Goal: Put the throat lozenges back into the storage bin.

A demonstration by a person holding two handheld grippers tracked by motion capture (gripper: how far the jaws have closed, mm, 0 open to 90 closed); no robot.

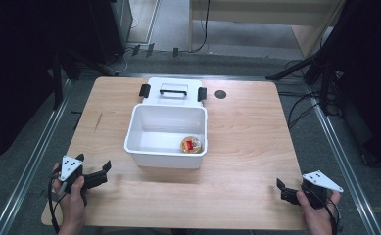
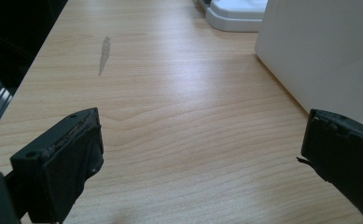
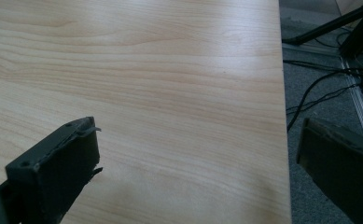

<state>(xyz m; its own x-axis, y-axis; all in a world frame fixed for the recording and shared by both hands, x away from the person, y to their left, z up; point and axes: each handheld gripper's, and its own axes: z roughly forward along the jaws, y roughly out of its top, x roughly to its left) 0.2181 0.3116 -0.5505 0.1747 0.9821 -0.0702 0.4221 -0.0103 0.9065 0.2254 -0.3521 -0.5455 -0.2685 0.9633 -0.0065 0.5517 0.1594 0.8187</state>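
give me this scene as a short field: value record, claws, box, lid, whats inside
left claw: open, holding nothing, near left part of the light wooden table
right claw: open, holding nothing, near right table edge
box: white rectangular plastic box, lid off, mid-table
contents: small round orange and red item in the box's near right corner
lid: white lid with black clips, flat behind the box

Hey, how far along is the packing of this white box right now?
Done: one round snack lies inside the open box. In hand: nothing; the left gripper and right gripper sit open at the table's near edge. Left: probably fitting the lid, which lies behind the box.
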